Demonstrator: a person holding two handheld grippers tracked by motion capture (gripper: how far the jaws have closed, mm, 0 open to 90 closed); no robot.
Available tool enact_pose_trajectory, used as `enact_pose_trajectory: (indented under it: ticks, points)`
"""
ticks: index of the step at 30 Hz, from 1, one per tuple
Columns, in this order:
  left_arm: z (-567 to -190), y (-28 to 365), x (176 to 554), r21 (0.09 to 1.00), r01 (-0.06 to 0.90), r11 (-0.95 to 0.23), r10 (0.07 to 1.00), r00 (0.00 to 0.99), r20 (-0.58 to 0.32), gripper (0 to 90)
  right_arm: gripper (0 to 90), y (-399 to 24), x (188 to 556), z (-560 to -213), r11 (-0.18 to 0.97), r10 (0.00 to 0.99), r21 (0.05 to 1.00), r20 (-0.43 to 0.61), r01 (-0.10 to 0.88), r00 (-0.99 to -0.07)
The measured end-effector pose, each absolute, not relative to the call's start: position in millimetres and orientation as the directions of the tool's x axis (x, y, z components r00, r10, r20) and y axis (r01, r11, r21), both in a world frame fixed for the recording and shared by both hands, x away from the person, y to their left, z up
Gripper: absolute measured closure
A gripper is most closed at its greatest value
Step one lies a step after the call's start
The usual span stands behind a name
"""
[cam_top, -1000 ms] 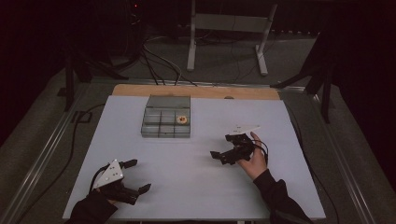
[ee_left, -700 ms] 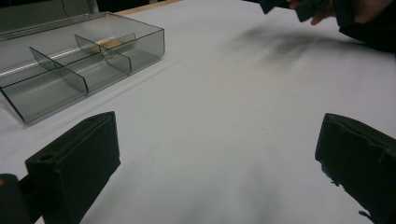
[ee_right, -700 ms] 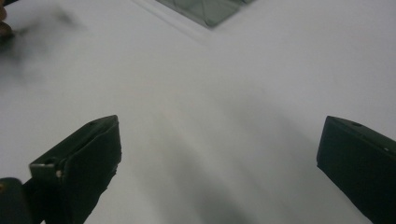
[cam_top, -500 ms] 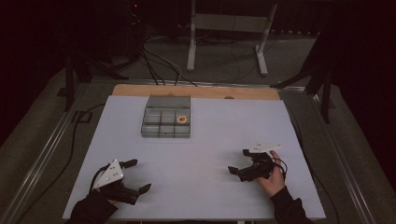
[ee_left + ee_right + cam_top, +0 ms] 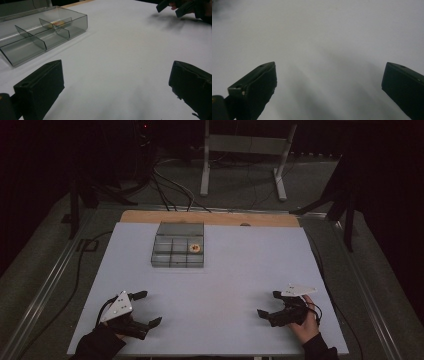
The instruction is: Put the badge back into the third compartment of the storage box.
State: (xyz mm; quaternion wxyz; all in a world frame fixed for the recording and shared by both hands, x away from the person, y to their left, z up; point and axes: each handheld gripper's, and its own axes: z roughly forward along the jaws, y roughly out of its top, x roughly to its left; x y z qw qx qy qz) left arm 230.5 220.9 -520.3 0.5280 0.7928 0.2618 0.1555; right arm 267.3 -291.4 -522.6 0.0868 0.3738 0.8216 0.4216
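The left claw [image 5: 142,309] sits low over the near left corner of the white desk [image 5: 240,270], its jaws spread wide with nothing between them but bare desk surface. The right claw [image 5: 269,306] rests near the near right edge, held by a hand [image 5: 305,322], its jaws likewise wide apart and empty; in the right gripper view only plain white desk lies between them.

A clear grey compartment box [image 5: 178,251] stands toward the far side of the desk, left of centre, well apart from both claws. Thin dividers split it into small cells, and its lid lies open behind. One cell on its right side holds a small round orange-and-pale object [image 5: 195,248]; what it is cannot be made out. In the left gripper view it is blurred behind the box walls.
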Motion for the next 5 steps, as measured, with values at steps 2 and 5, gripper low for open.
enact_pose_trajectory:
  ticks: [2,5]
  points:
    - [-520.5,220.2,230.4,0.916,0.250,-0.313,0.578,0.815,-0.025,0.3,0.0,-291.9,267.6,-522.3,0.362,0.692,0.762,0.166,0.537,-0.702]
    - [-520.3,220.0,230.7,0.919,0.249,-0.306,0.578,0.815,-0.028,0.3,0.0,-290.2,268.2,-521.8,0.361,0.687,0.768,0.164,0.529,-0.708]
